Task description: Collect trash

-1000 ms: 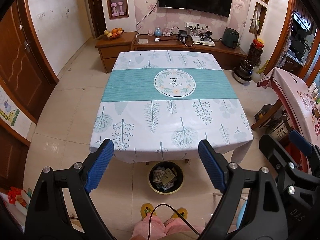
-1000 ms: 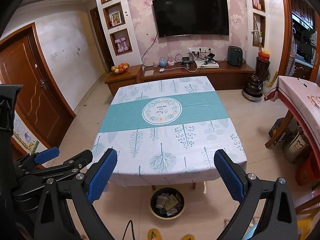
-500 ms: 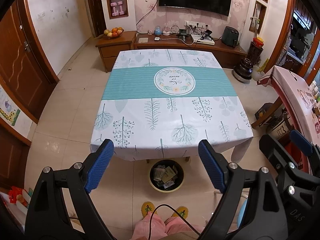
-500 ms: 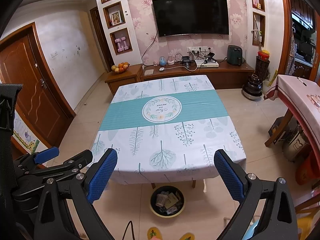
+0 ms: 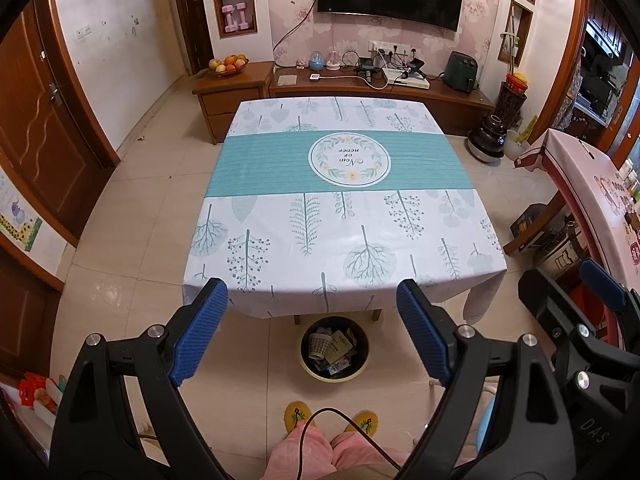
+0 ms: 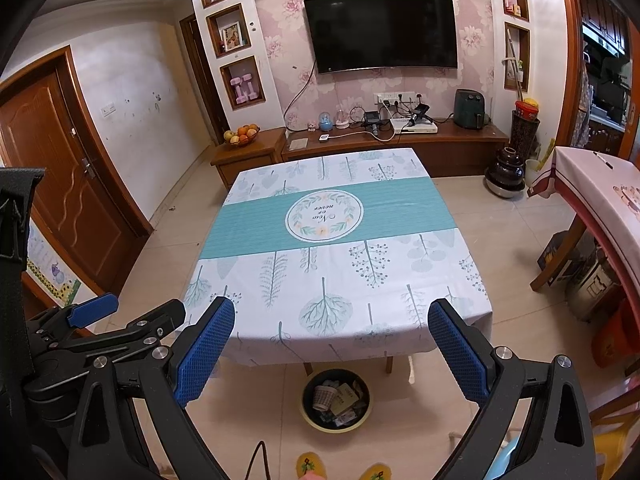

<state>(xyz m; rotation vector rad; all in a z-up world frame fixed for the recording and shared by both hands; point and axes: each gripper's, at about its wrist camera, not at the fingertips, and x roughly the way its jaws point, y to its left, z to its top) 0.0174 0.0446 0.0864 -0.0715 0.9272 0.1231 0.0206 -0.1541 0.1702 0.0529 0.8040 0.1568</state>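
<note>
Trash [image 5: 334, 350] fills the bin [image 5: 312, 372] at lower centre; bench [image 5: 344, 200] bare. I hold both hand-held grippers [image 5: 312, 320] [image 6: 330, 340] released; collection looks finished, so next I would stand by.

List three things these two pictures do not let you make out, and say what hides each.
1. Lower trash in the bin: both views, covered by the top pieces.
2. Table legs: both views, hidden by the hanging cloth; only stubs show.
3. The person: left view, cut off by the bottom edge and the left gripper.
</note>
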